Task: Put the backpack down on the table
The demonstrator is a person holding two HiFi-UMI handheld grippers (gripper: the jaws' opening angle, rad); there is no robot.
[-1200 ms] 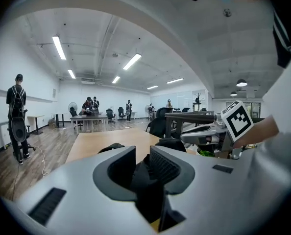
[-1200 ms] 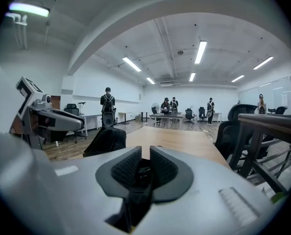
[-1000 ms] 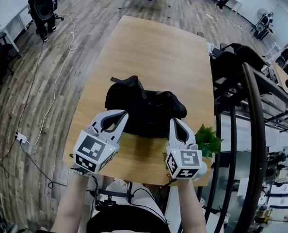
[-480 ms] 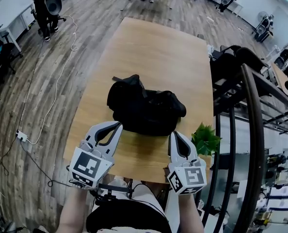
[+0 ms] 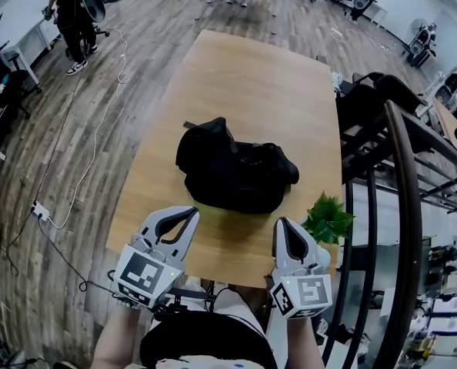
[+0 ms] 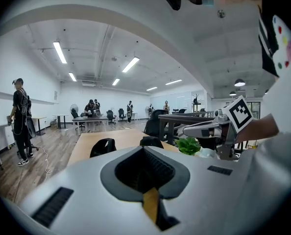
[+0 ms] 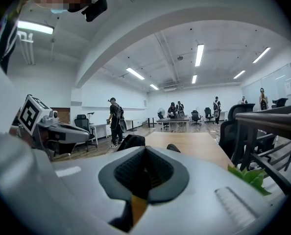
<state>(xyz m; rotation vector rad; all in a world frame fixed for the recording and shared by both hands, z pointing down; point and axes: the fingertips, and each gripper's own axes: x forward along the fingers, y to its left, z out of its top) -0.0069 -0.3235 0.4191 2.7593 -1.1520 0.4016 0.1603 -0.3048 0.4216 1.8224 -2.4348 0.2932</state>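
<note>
The black backpack (image 5: 232, 171) lies slumped on the wooden table (image 5: 244, 75), in its near half, with nothing holding it. My left gripper (image 5: 188, 212) hovers shut and empty over the near table edge, a short way in front of the bag's left side. Equally close to the bag's right side is my right gripper (image 5: 284, 223), also shut and empty. In the left gripper view the closed tip (image 6: 144, 148) points at the backpack's top (image 6: 102, 146). In the right gripper view the bag (image 7: 132, 142) peeks over the closed tip (image 7: 146, 148).
A small green plant (image 5: 327, 220) stands at the table's near right corner, beside my right gripper. A black metal rack (image 5: 398, 206) and office chairs (image 5: 375, 91) flank the table's right side. A person (image 5: 75, 14) stands far left; a cable (image 5: 82, 152) trails on the floor.
Both grippers have drawn back toward the person, from the backpack's near side to the table's near edge. The backpack has stayed where it lies.
</note>
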